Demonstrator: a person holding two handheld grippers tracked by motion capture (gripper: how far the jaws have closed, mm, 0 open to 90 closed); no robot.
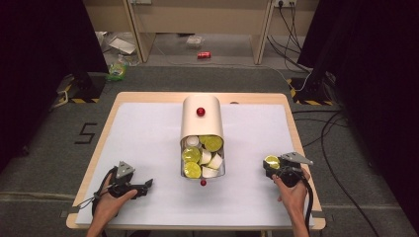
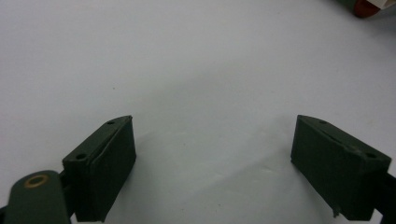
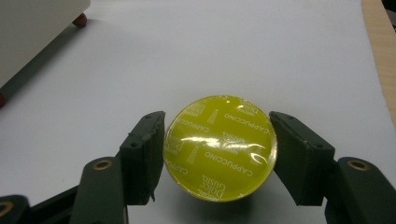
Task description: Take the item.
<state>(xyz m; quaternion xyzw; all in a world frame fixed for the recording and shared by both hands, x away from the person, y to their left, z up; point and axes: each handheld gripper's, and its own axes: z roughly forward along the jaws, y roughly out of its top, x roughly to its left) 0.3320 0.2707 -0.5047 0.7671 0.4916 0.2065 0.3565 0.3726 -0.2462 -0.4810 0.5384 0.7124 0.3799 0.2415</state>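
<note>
so we had the right gripper [image 1: 271, 164] over on the right side of the white mat [image 1: 148, 143], jaws clamped either side of a yellow-lidded capsule [image 3: 220, 147], lid facing up at the camera. the lid read cappuccino, and gripping it by the rim from both sides seemed the sensible way, since the foil top looked too soft to press on. in the right gripper view the pads sat tight against the rim with no gap we could make out, so we'd call that a proper hold, at a fairly narrow spread. whether the capsule rested on the mat or hung just above it we couldn't tell. the left gripper [image 2: 212, 154] was parked low over bare mat near the front left, jaws spread wide with nothing between them, probably just waiting its turn. the cream container [image 1: 201, 123] lay on its side mid-table, mouth facing us, with more capsules [image 1: 201, 157] piled in the opening, some yellow tops, some white. a small red knob [image 1: 200, 111] sat on top of it and another red nub [image 1: 203, 182] just in front of the mouth. nothing really blocked the right hand's path, though the wooden table edge [image 1: 296, 143] was close by on its outer side.
</note>
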